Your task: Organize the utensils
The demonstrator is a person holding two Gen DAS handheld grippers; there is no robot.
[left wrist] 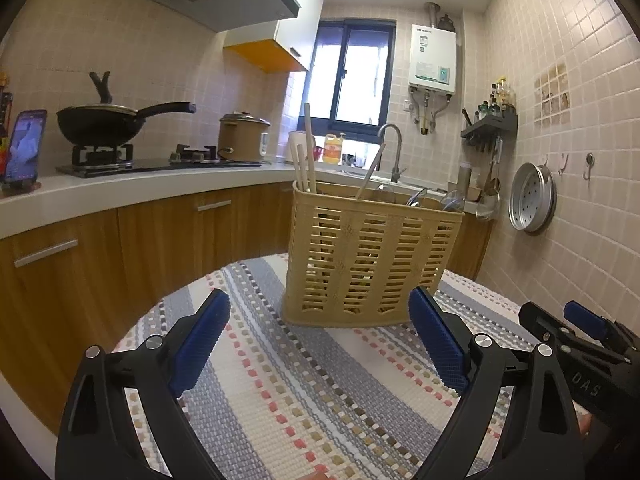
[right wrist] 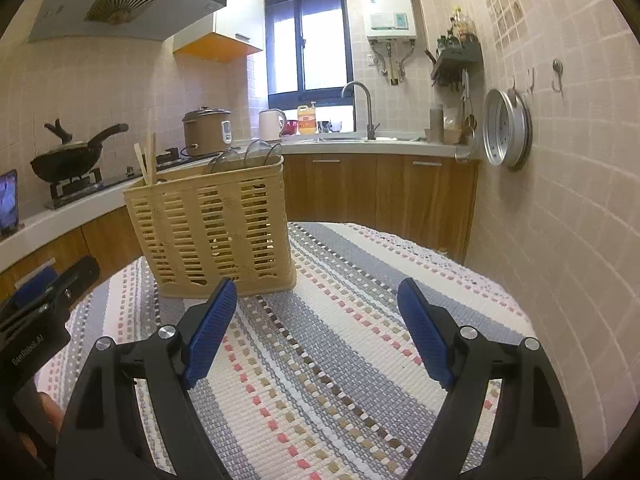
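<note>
A tan slatted plastic utensil basket (left wrist: 370, 258) (right wrist: 216, 232) stands upright on a striped woven cloth (left wrist: 288, 384) (right wrist: 340, 344). Wooden chopsticks (left wrist: 307, 152) (right wrist: 149, 160) stick up from its left part and clear spoon heads (left wrist: 434, 200) (right wrist: 248, 156) from its right part. My left gripper (left wrist: 320, 308) is open just in front of the basket, nothing between its blue pads. My right gripper (right wrist: 316, 300) is open too, in front of and to the right of the basket, with only cloth between its pads. Each gripper shows at the edge of the other's view.
The cloth-covered table ends just behind the basket. Beyond it a curved counter (left wrist: 160, 188) carries a wok (left wrist: 104, 120), a rice cooker (left wrist: 244, 138), a phone (left wrist: 24, 144) and a sink tap (left wrist: 392, 148). A tiled wall with a hanging metal pan (right wrist: 506, 132) runs along the right.
</note>
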